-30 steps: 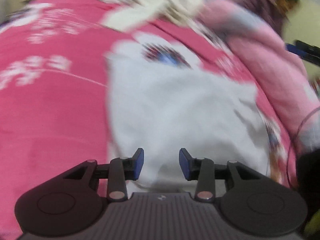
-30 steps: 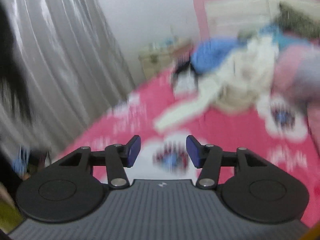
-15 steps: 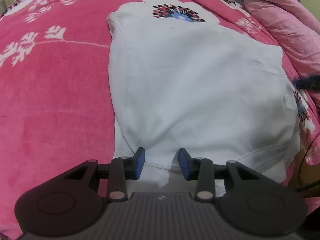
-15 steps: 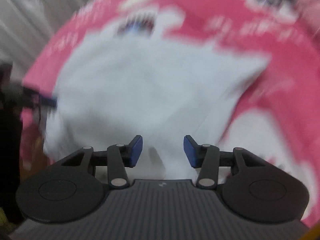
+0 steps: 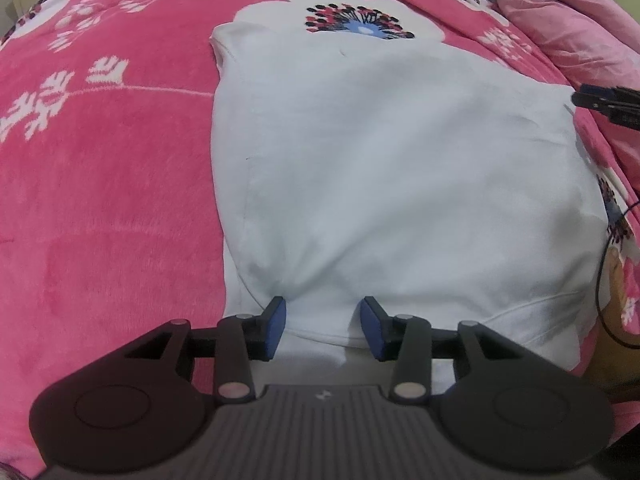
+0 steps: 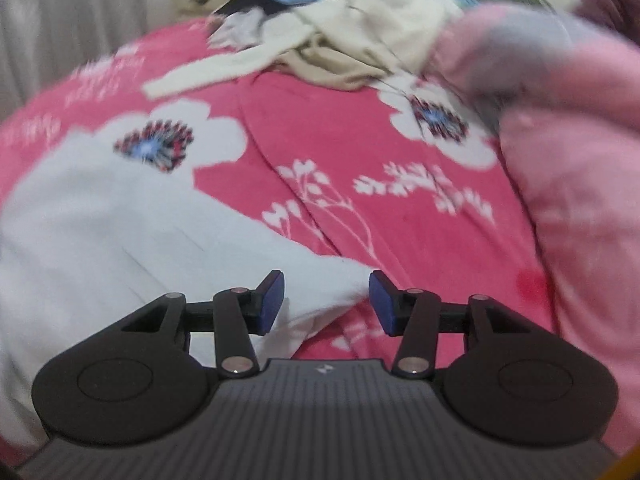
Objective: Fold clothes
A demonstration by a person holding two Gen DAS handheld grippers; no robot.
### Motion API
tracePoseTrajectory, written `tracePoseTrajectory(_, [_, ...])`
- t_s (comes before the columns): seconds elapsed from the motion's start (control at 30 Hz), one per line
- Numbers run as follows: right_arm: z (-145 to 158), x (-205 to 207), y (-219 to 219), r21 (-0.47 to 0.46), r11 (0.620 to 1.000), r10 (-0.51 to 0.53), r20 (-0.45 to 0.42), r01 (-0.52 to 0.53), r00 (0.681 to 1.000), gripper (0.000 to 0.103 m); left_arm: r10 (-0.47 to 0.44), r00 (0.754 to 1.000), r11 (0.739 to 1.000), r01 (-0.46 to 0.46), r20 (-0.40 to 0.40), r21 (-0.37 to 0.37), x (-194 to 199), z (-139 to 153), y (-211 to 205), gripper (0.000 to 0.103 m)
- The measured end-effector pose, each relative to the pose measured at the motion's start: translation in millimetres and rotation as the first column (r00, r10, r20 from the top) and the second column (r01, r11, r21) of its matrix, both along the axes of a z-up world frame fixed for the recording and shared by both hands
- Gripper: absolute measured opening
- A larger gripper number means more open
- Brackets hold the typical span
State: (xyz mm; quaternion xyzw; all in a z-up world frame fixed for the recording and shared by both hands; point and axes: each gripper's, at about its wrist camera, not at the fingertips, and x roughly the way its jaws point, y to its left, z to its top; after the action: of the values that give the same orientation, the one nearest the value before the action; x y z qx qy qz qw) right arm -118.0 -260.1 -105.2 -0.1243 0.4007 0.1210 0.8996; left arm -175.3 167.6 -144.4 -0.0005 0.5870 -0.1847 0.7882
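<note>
White garment, left wrist view: a pale white top (image 5: 384, 184) lies spread flat on the pink floral blanket (image 5: 104, 208), its near hem just in front of the camera, its far edge reaching the blanket's big white flower with the blue centre (image 5: 360, 26)
Left gripper: the left gripper (image 5: 323, 326) sits low over the garment's near hem, jaws spread, cloth between the blue pads but not pinched
Change in this view: a second ago the picture was smeared and the garment lay further off; half a second ago the gripper was already at the hem, and now it holds much the same place with the view sharp, so the left side looks settled for a grab
Far side of the garment: the tip of the other gripper (image 5: 600, 100) shows at the garment's right edge
Right wrist view, garment corner: a corner of the white garment (image 6: 120, 232) points in between the pads of the right gripper (image 6: 326, 300), jaws spread, nothing gripped
Change in this view: a second ago this camera faced the curtain and the clothes heap; half a second ago it swung blurred over the garment; now it faces that corner, still a little smeared
Meaning for the task: both grippers look lined up on edges of the flat garment, fitting a fold about to be made; no fold is visible
Clothes pile: cream, blue and dark clothes (image 6: 332, 40) are heaped beyond the garment, a pink quilt (image 6: 568, 152) to its right
Containers: none in view; whatever is to be folded lies loose on the blanket
</note>
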Motion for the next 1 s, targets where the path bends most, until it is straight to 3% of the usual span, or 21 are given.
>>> tracePoseTrajectory(0.13, [-11.4, 18.1, -4.8, 0.007, 1.0, -0.027, -0.071, 0.027, 0.997, 0.048, -0.003, 1.0, 1.0, 0.003, 0.0, 0.008, 0.1, 0.5, -1.5, 0.043])
tracePoseTrajectory(0.47, [-21.3, 33.3, -10.6, 0.147, 0.987, -0.045, -0.179, 0.072, 0.983, 0.045, 0.026, 1.0, 0.999, -0.026, -0.001, -0.036, 0.8, -3.6, 4.1, 0.046])
tracePoseTrajectory(0.63, [-19.6, 35.9, -12.6, 0.177, 0.98, -0.061, -0.189, 0.095, 0.98, 0.013, 0.023, 1.0, 0.999, -0.023, 0.003, -0.038, 0.0, -3.6, 4.1, 0.046])
tracePoseTrajectory(0.73, [-16.0, 36.9, -23.0, 0.274, 0.951, -0.086, -0.214, 0.144, 0.973, 0.007, 0.021, 1.0, 0.999, -0.02, 0.005, -0.04, -0.4, -3.6, 4.1, 0.046])
tracePoseTrajectory(0.8, [-18.4, 38.4, -38.9, 0.415, 0.88, -0.123, -0.273, 0.232, 0.954, 0.006, 0.02, 1.0, 0.999, -0.02, 0.006, -0.04, -0.8, -3.5, 4.0, 0.046])
tracePoseTrajectory(0.83, [-28.2, 36.5, -48.8, 0.511, 0.804, -0.145, -0.327, 0.304, 0.934, 0.006, 0.02, 1.0, 0.999, -0.019, 0.007, -0.04, -1.0, -3.4, 4.0, 0.046])
tracePoseTrajectory(0.9, [-47.8, 32.8, -68.7, 0.66, 0.608, -0.164, -0.439, 0.441, 0.883, 0.006, 0.02, 1.0, 0.999, -0.02, 0.008, -0.041, -1.4, -3.3, 4.0, 0.046])
tracePoseTrajectory(1.0, [-77.2, 27.3, -98.6, 0.757, 0.235, -0.128, -0.597, 0.609, 0.792, 0.006, 0.024, 1.0, 0.999, -0.024, 0.009, -0.044, -2.0, -3.4, 4.2, 0.047])
